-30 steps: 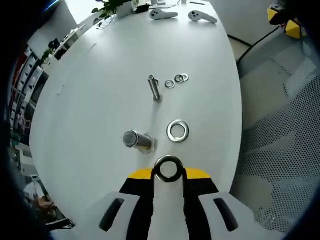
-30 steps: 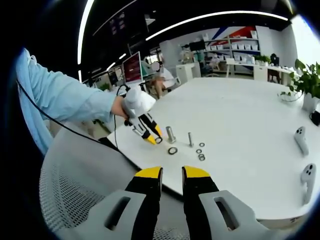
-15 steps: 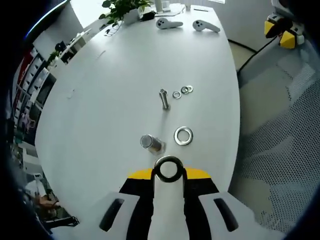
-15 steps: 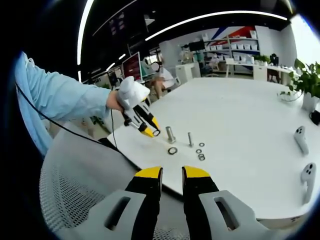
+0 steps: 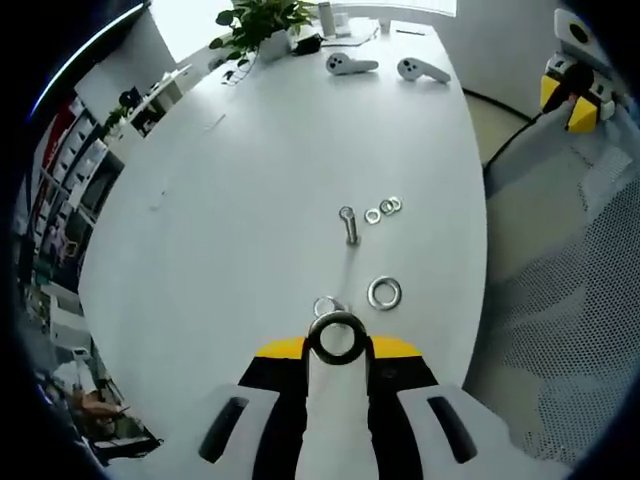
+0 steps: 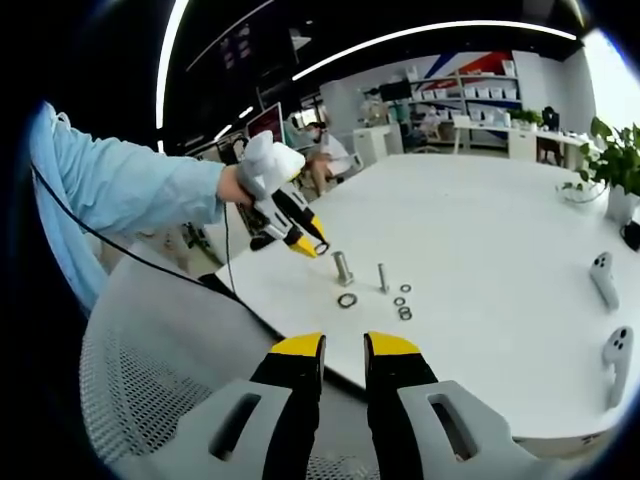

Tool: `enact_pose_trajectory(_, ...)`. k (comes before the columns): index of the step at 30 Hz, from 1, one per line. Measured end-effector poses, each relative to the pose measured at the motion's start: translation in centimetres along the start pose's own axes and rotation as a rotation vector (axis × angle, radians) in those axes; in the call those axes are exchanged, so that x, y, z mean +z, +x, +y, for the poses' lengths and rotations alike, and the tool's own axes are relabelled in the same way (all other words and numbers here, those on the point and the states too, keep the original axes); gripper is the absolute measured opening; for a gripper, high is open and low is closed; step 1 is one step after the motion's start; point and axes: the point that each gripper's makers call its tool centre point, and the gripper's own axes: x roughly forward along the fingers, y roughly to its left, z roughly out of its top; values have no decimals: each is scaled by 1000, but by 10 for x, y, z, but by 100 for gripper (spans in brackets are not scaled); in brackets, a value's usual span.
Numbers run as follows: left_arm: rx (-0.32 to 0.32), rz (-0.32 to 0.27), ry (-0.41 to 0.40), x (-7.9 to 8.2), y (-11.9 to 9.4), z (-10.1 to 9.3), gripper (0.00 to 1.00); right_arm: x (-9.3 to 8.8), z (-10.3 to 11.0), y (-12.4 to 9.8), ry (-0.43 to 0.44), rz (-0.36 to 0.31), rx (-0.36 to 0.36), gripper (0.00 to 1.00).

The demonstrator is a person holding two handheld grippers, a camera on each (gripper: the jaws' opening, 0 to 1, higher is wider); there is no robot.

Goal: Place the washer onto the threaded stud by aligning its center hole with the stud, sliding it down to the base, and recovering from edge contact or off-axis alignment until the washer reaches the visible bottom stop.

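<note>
My left gripper [image 5: 337,345] is shut on a steel washer [image 5: 337,337], held by its rim with the hole facing the camera. Just beyond it, seen from above, is the top of the thick threaded stud [image 5: 327,305]. In the right gripper view the left gripper [image 6: 316,246] hangs in the air up and left of the upright stud [image 6: 343,268], tilted down toward it, held by a hand with a blue sleeve [image 6: 130,195]. My right gripper [image 6: 344,352] is over the near table edge, jaws close together, nothing between them.
On the white table [image 5: 250,190] are a thin bolt [image 5: 349,224], a loose large washer [image 5: 384,293] and small washers [image 5: 383,209]. Two controllers [image 5: 352,64] and a plant [image 5: 262,18] are at the far end. A mesh chair [image 6: 150,400] is near the table edge.
The left gripper has risen with the washer and moved over the thick stud; in its view the stud has shrunk and slid under the washer. The right gripper has stayed put.
</note>
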Motion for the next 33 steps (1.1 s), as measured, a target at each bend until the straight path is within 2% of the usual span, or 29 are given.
enact_pose_trajectory(15, -27, 51, 44, 10, 23, 6, 19, -1, 0, 1, -1, 10, 3, 18)
enact_pose_trajectory(18, -29, 70, 78, 10, 26, 5, 19, -1, 0, 1, 0, 10, 2, 18)
enact_pose_trajectory(33, -51, 102, 71, 3, 44, 6, 19, -1, 0, 1, 0, 12, 3, 18)
